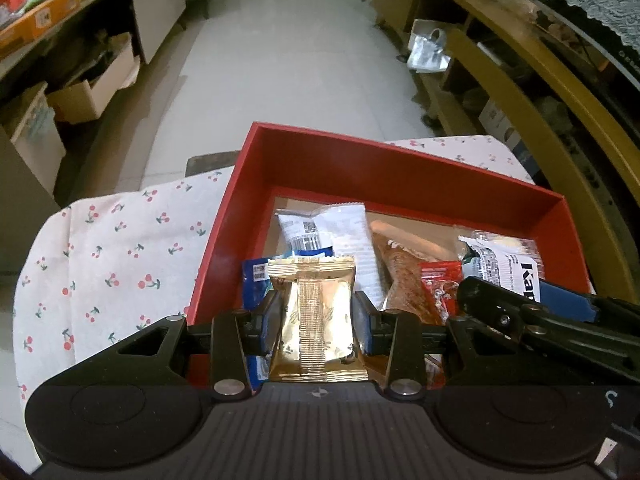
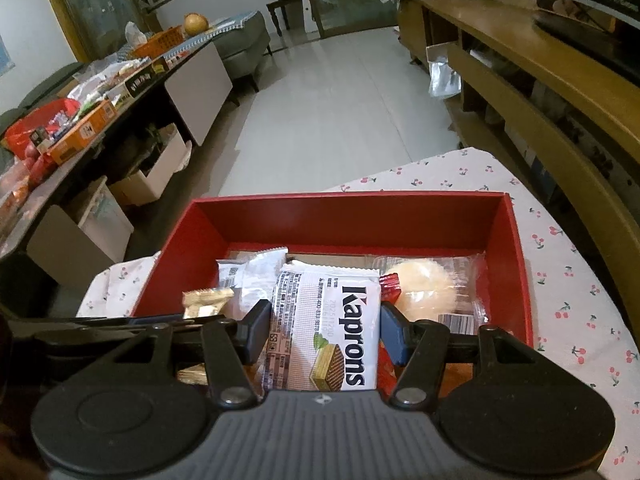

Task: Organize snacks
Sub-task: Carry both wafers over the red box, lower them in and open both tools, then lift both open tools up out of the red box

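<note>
The left gripper (image 1: 316, 316) was clamped on a gold packet (image 1: 314, 320), its blue pads pressing the packet's two long edges. The right gripper (image 2: 322, 328) was likewise closed on a white wafer pack (image 2: 326, 328), held by its sides with the print reading along the fingers. Both hung over the near end of the red box (image 2: 352, 216), which sat on a cherry-print cloth (image 2: 568, 288).

Ahead of the left fingers lay a white wrapper (image 1: 340, 232) and a brown snack (image 1: 400, 264); ahead and right of the right fingers lay a round pale cake (image 2: 424, 288) in clear film.

Both packets looked light, thin and crinkly. Film like that seemed likely to slip or buckle, so a hold across the filled middle, as here, seemed safer than one on the crimped ends. Wafers probably crush easily, so the squeeze wanted to be gentle.

The near box wall and the packets' lower ends were hidden behind the gripper bodies. Whether either packet touched the snacks beneath could not be told. A blue pack (image 1: 256, 276) behind the gold one was mostly covered.
</note>
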